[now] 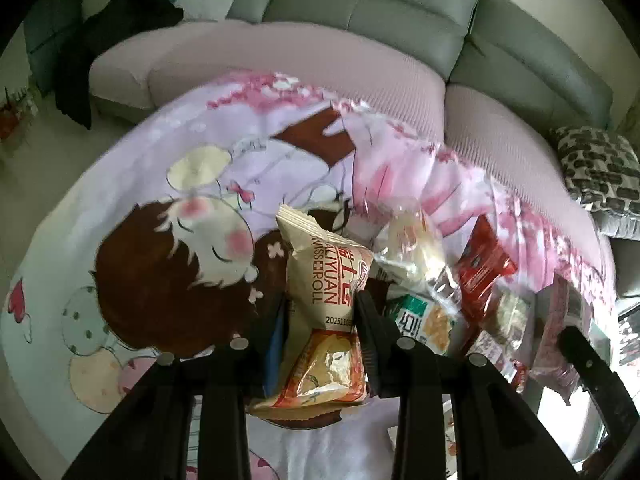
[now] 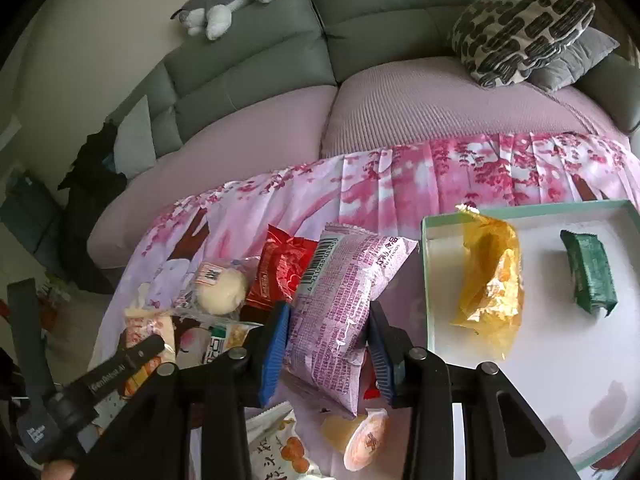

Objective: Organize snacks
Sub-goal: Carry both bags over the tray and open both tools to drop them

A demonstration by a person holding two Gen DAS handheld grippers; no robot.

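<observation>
In the left wrist view my left gripper (image 1: 324, 300) is shut on a beige Swiss roll packet (image 1: 324, 264), held a little above the cartoon-print cloth (image 1: 140, 200). My right gripper (image 2: 330, 312) is shut on a purple snack packet (image 2: 340, 272), its blue pads (image 2: 276, 344) pressing the sides. Right of it lies a white tray (image 2: 426, 280) holding a yellow packet (image 2: 490, 280) and a green packet (image 2: 590, 276). Loose snacks lie below and to the left: a red packet (image 2: 280, 272), a wrapped bun (image 2: 222, 290) and a jelly cup (image 2: 360, 436).
A grey sofa (image 2: 380, 28) with a pink seat cover (image 2: 420, 108) runs behind the cloth. A patterned cushion (image 2: 516, 32) and a plush toy (image 2: 232, 4) rest on it. Dark clothing (image 2: 92, 176) hangs at the sofa's left end.
</observation>
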